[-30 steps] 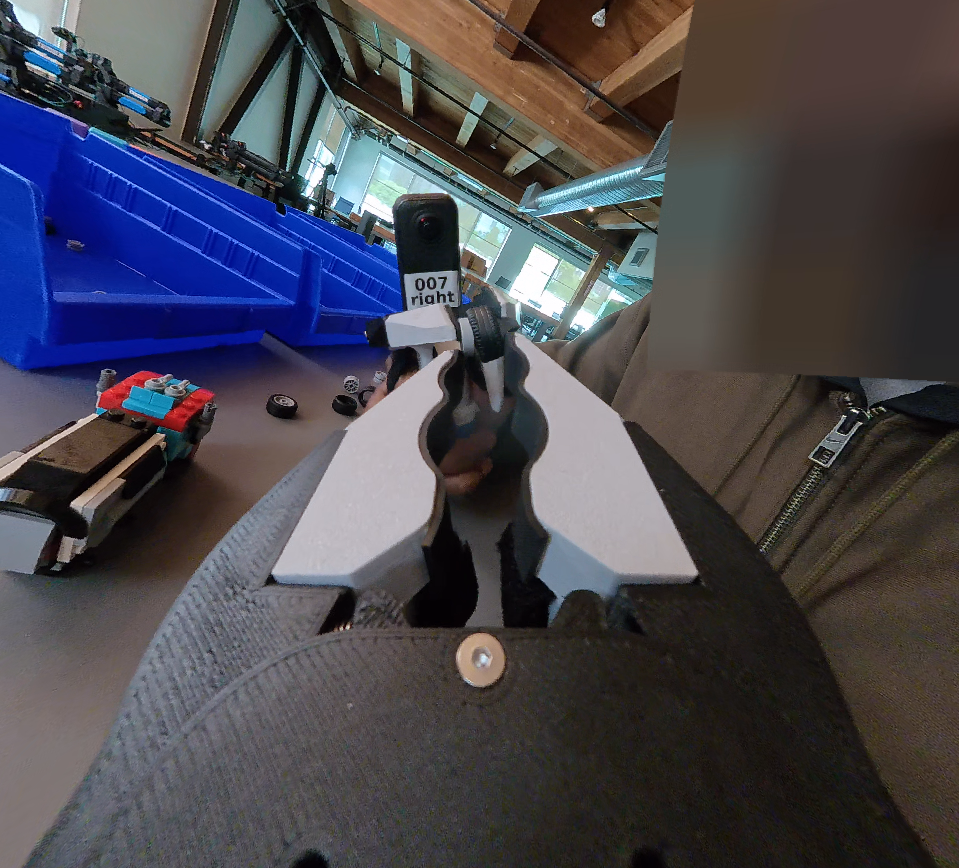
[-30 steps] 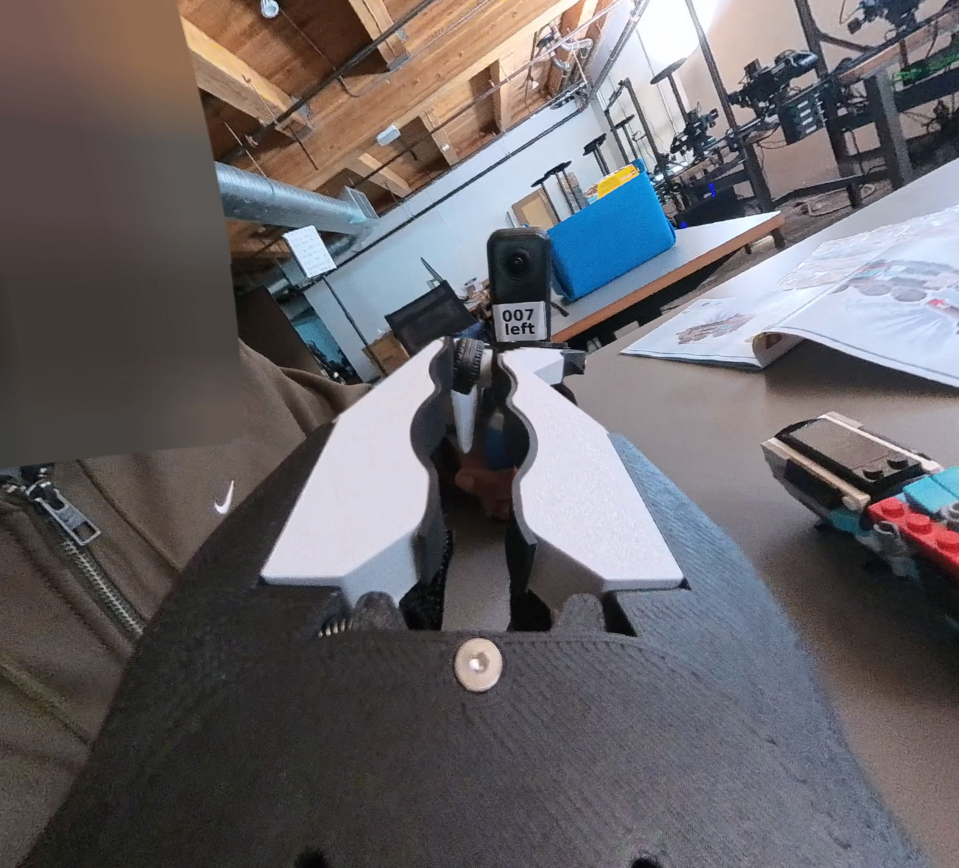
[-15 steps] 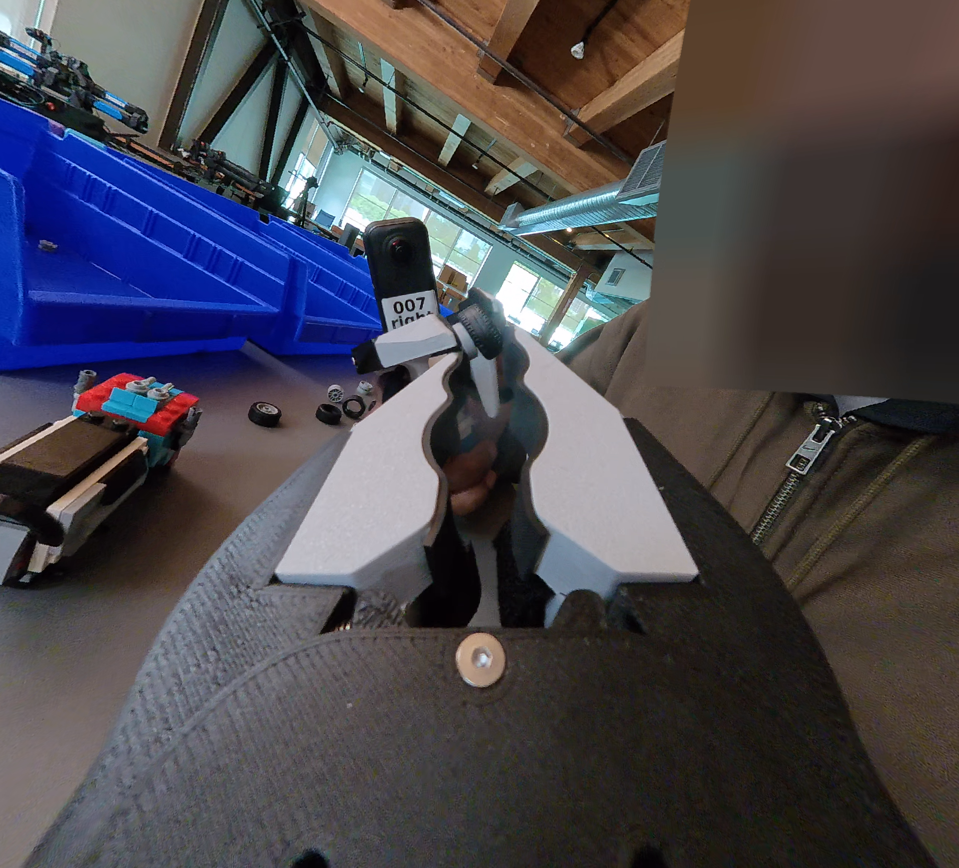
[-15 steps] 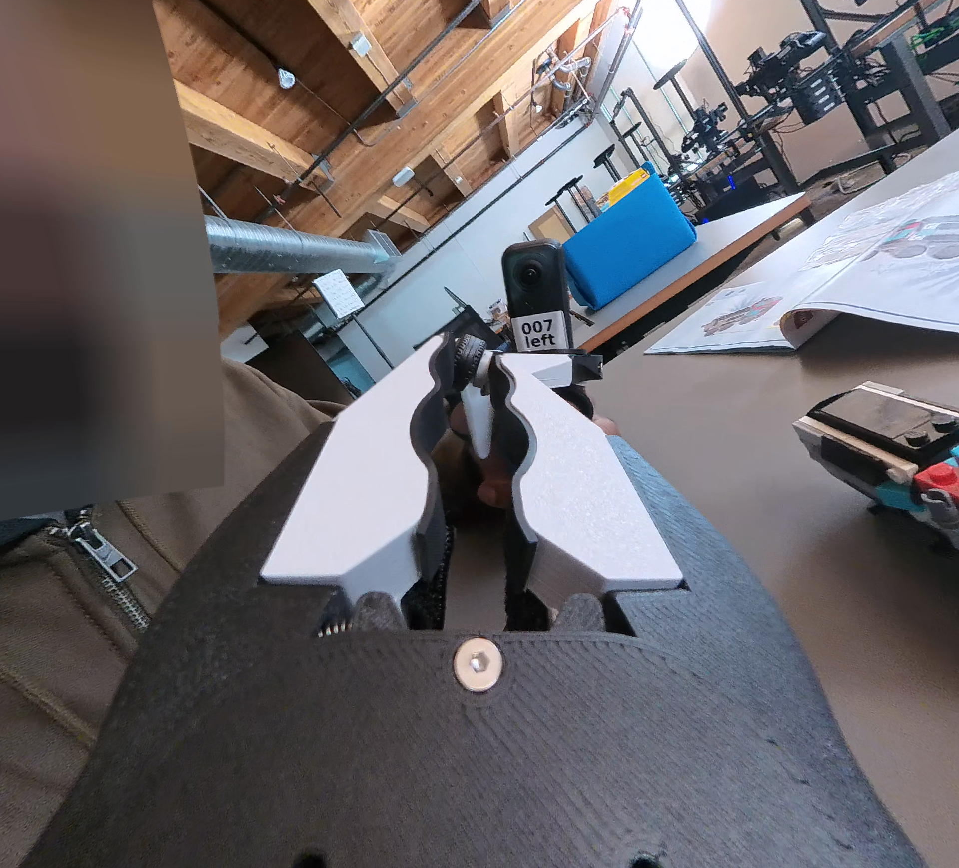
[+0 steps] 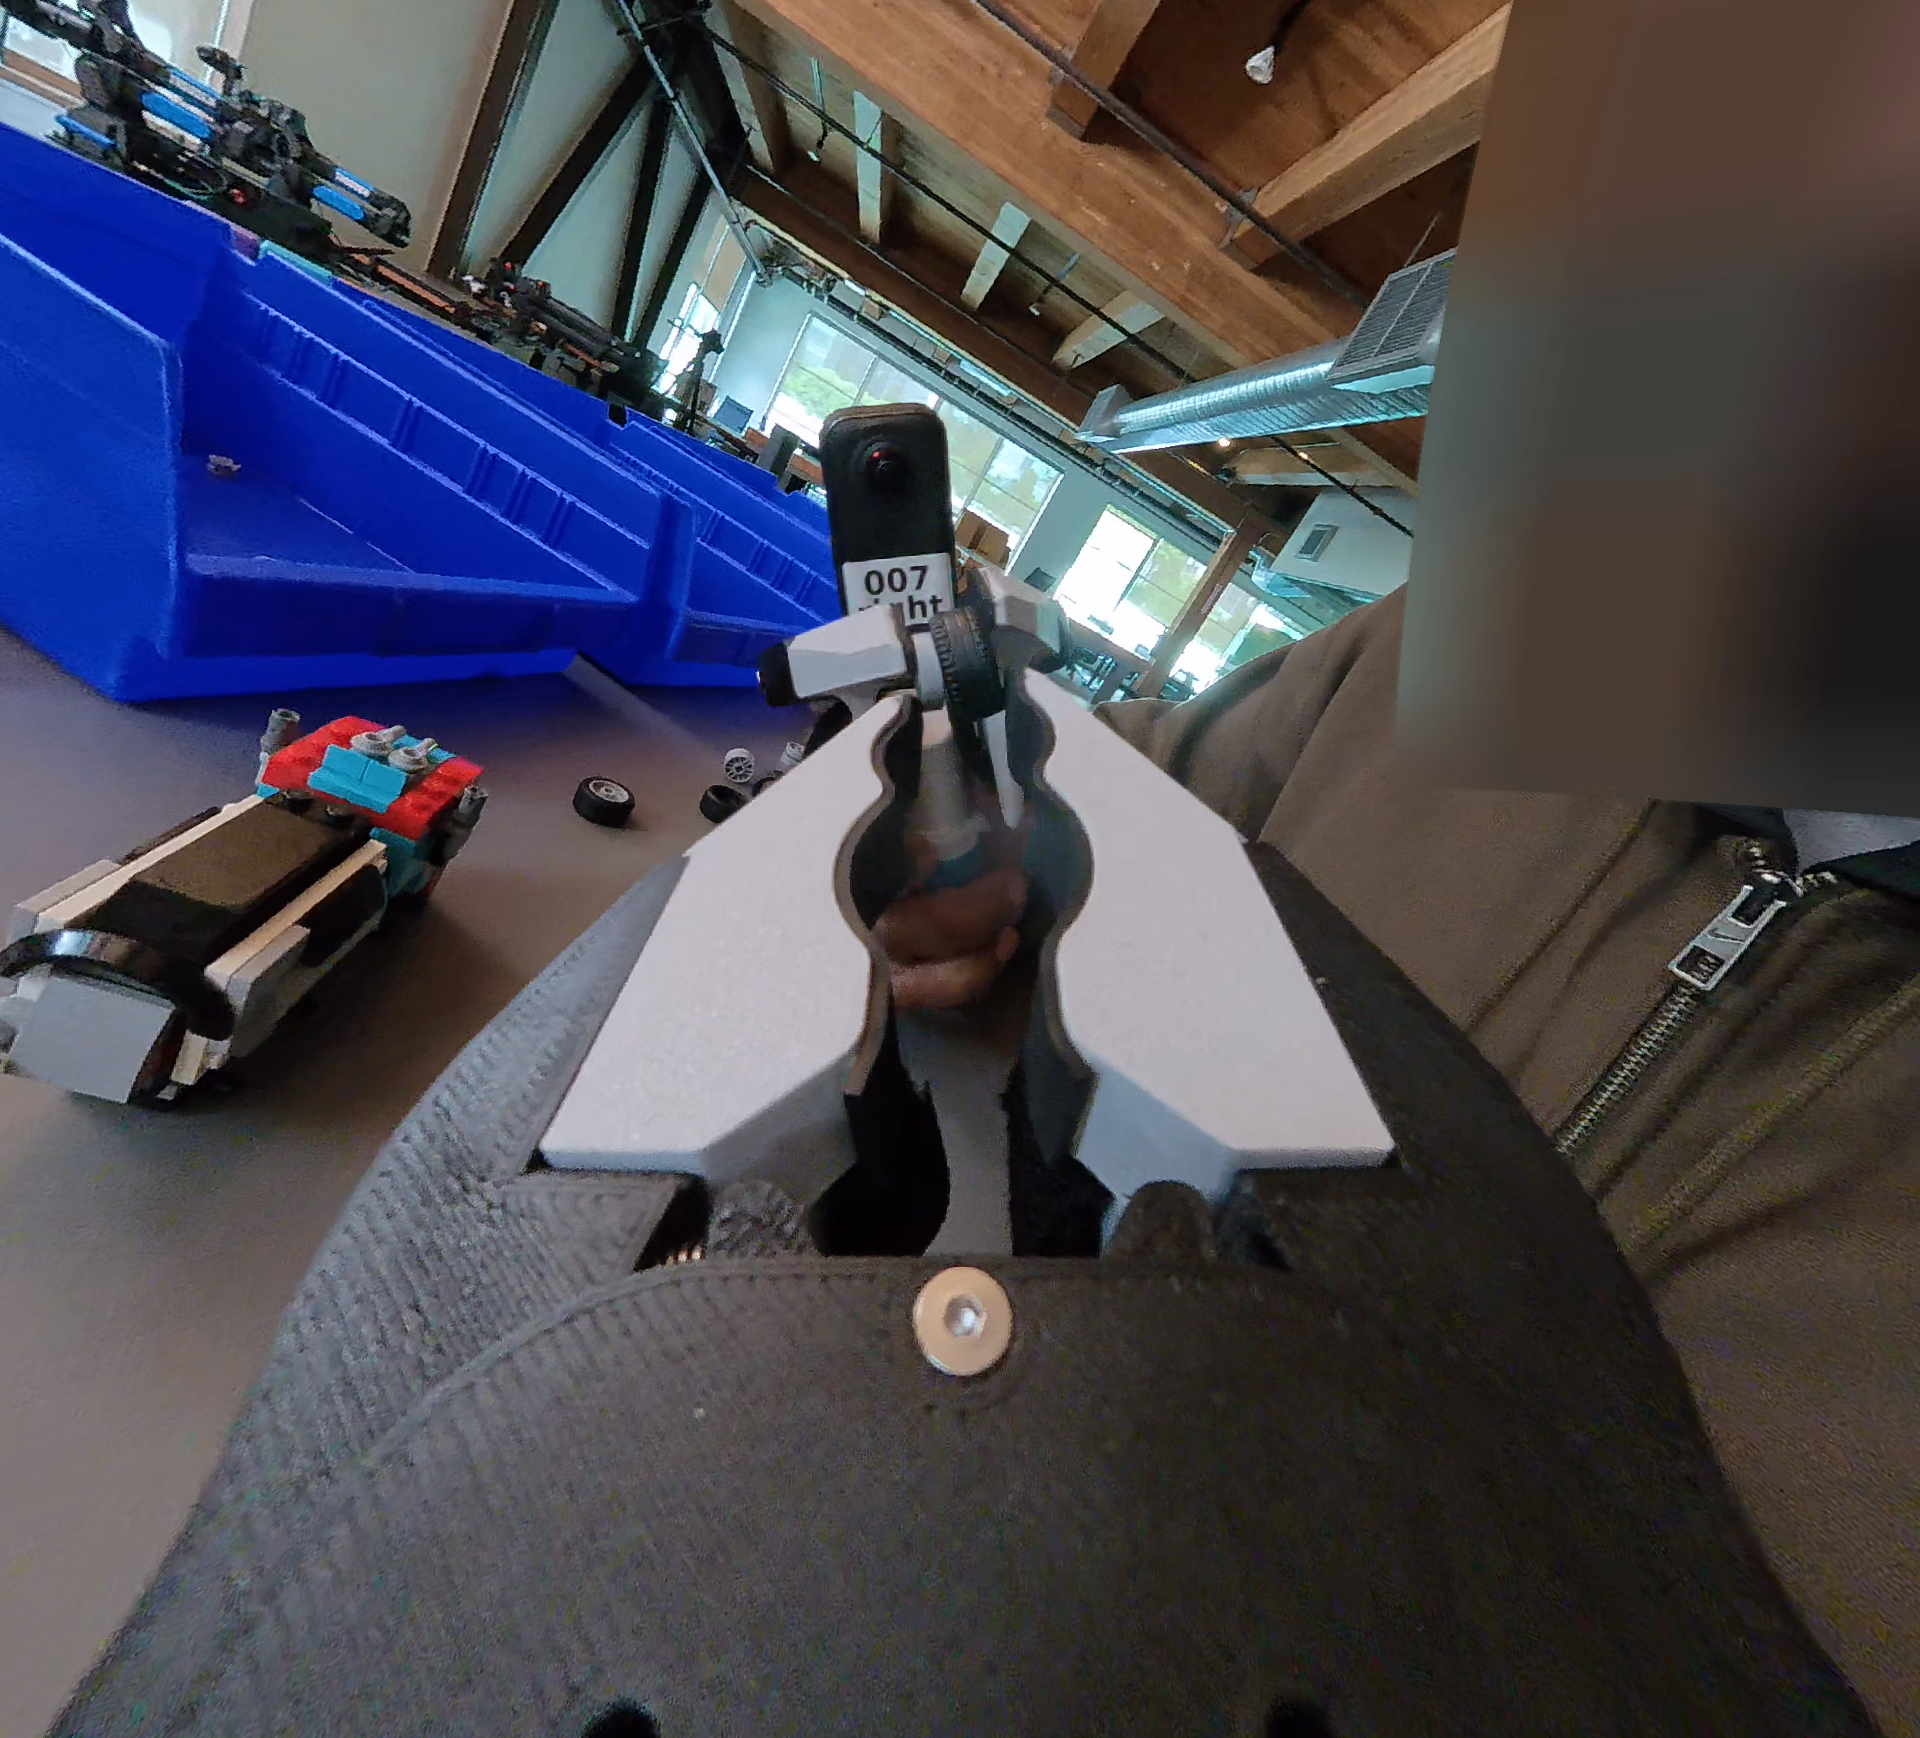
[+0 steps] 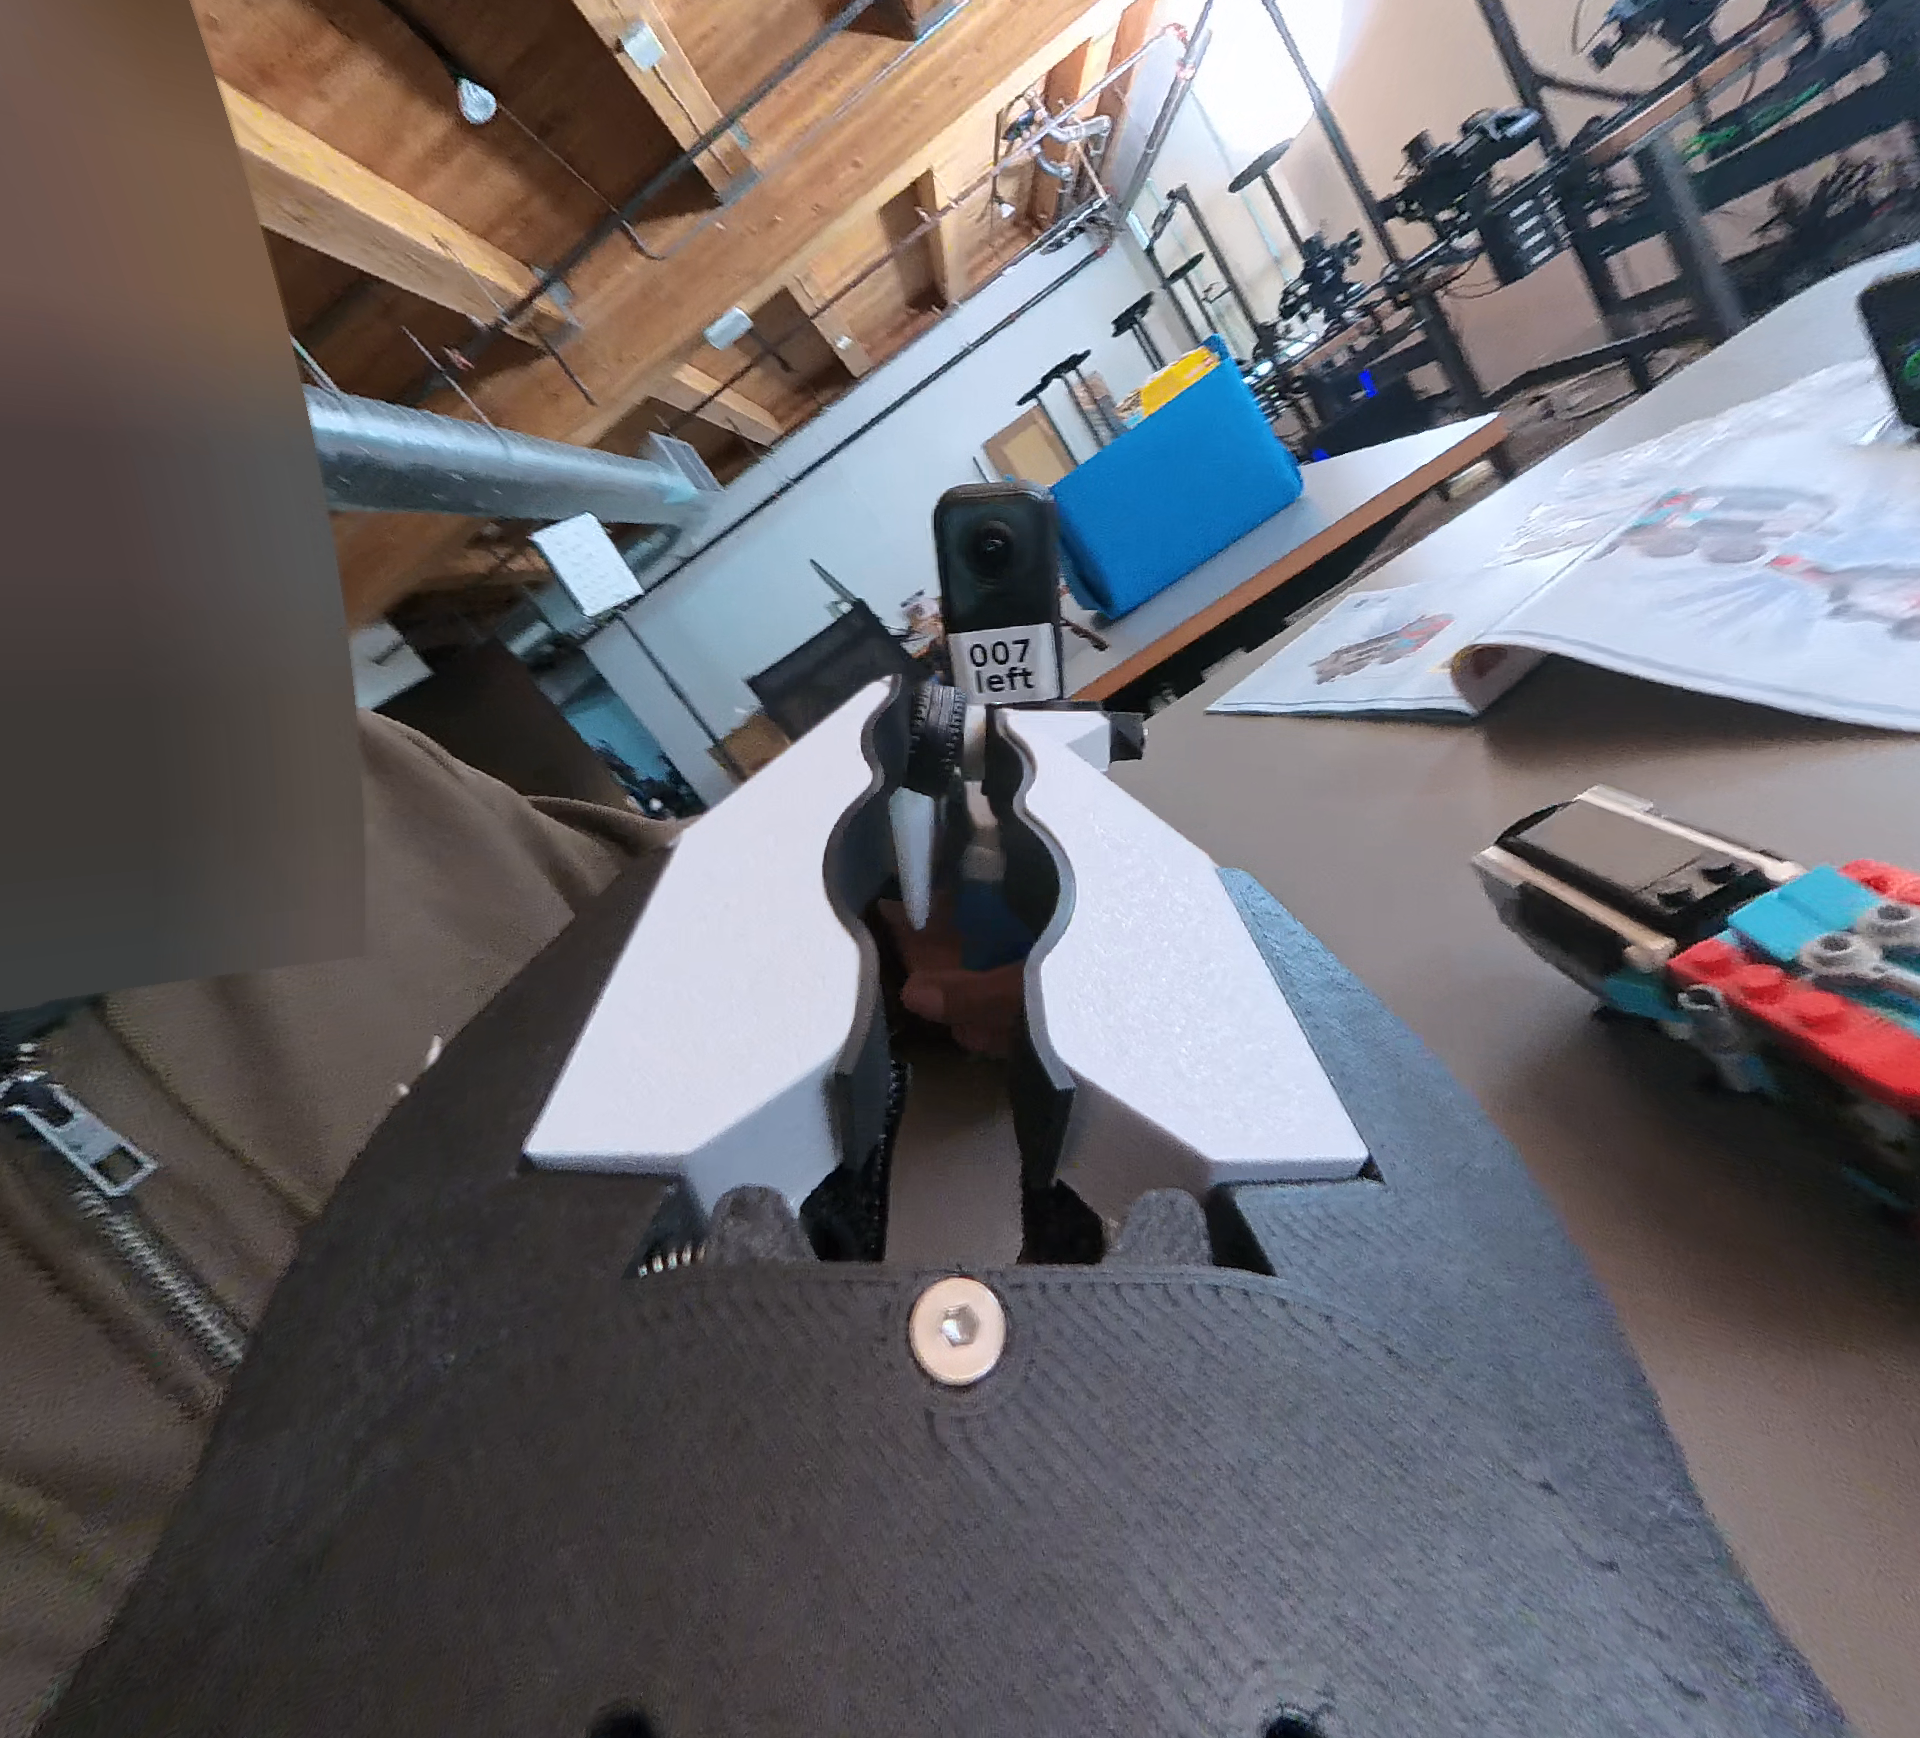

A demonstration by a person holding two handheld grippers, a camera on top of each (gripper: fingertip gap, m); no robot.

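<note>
Pinching a small black-tyred, grey-hubbed toy wheel (image 5: 971, 665) above the grey tabletop (image 5: 312, 1169), right gripper (image 6: 940, 722) fingers press its faces; left gripper (image 5: 961, 717) fingers, narrowed, flank it, contact unclear; skewed squeeze risks ejecting it.

Matt grey table (image 5: 125, 1273), glossy blue plastic bins (image 5: 312, 483), wooden ceiling (image 5: 1039, 26)

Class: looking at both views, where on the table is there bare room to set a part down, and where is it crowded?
Bare table lies between the booklet and the brick car, and in front of the car. It is crowded near the loose wheels by the blue bins.
</note>
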